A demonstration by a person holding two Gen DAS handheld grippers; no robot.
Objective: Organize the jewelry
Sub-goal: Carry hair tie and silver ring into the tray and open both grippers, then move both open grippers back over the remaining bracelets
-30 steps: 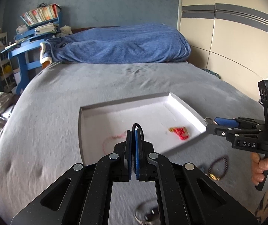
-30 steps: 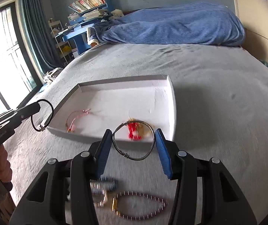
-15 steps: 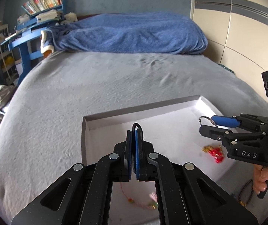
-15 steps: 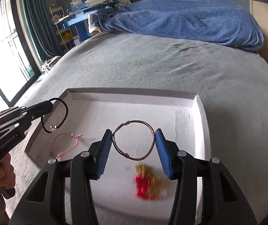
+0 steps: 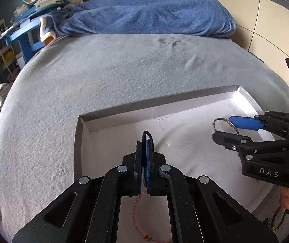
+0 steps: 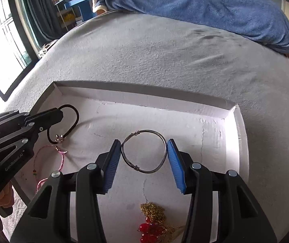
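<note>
Two hand-held grippers hold bracelets over a white tray (image 6: 235,125) on a grey bed (image 6: 154,46).

In the right wrist view, at nine o'clock, the left gripper (image 6: 60,114) is clenched on a black cord bracelet (image 6: 71,121) above a pink string bracelet (image 6: 60,158). At centre, the right gripper (image 6: 144,151) grasps a metal bangle (image 6: 160,136) across its width. At six o'clock lies a red and gold trinket (image 6: 152,222).

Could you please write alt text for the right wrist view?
The right tongs grip a thin wire bangle above a white tray on a grey bed. At left, the left tongs hold a black cord bracelet.
</note>
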